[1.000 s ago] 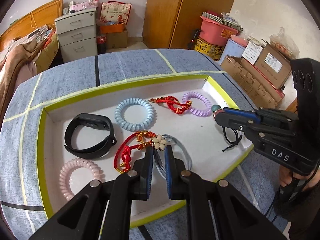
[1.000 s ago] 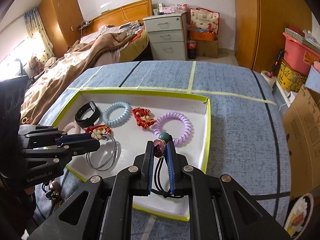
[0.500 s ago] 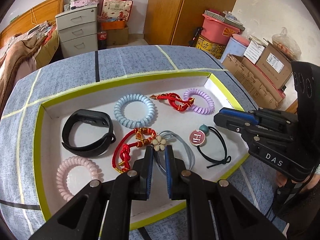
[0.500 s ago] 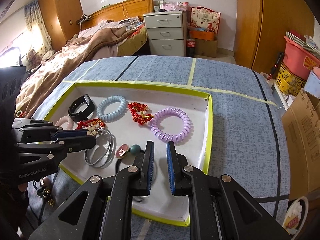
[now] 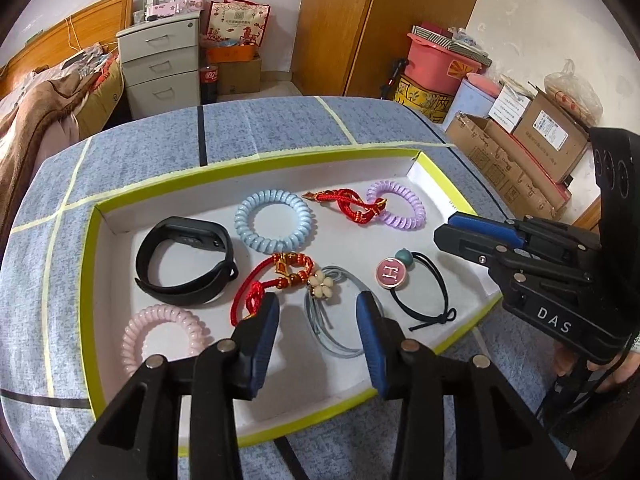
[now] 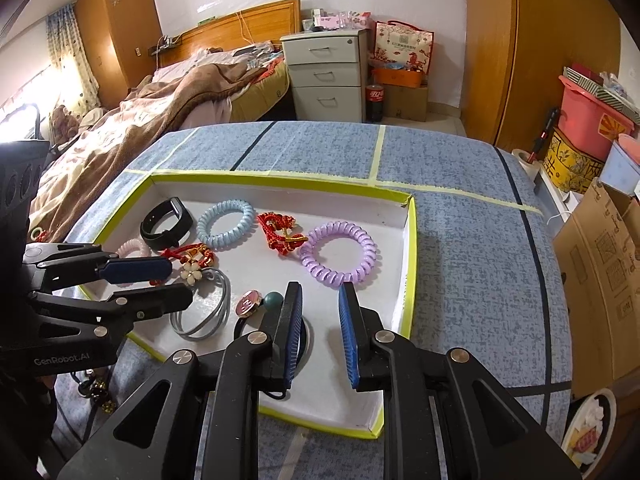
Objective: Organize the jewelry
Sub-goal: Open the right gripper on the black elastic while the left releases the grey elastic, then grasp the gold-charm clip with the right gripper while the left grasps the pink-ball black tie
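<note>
1. Releasing: the left gripper (image 5: 318, 320) now stands with its fingers wide apart and empty. A second ago they were pinched together over the grey cord loop (image 5: 340, 320). The loop lies free on the tray floor, its cream flower charm (image 5: 320, 286) at the far end.
2. The right gripper (image 6: 320, 334) is likewise parted, moderately wide, holding nothing. The black elastic hair tie (image 5: 426, 292) it carried a second ago lies in the tray's near right part, with a pink round button (image 5: 390, 273) and a teal bead (image 5: 403, 255).
3. Judgement: both items count as deposited. What remains appears to be loose pieces lying outside the tray, by the left gripper in the right wrist view.
4. Tray (image 5: 256, 158): shallow white card box, yellow-green edging, on a blue-grey speckled cloth.
5. Black wristband (image 5: 180, 266): smooth, rubbery-looking, open oval, far left.
6. Blue coil tie (image 5: 274, 222): glossy spiral, ring form, centre back.
7. Purple coil tie (image 5: 396, 210): same type, back right, touching the red knotted cord (image 5: 348, 206).
8. Pink coil tie (image 5: 160, 332): same type, near left corner.
9. Red beaded cord (image 5: 280, 276): braided string with amber and gilt beads, touching the flower charm.
</note>
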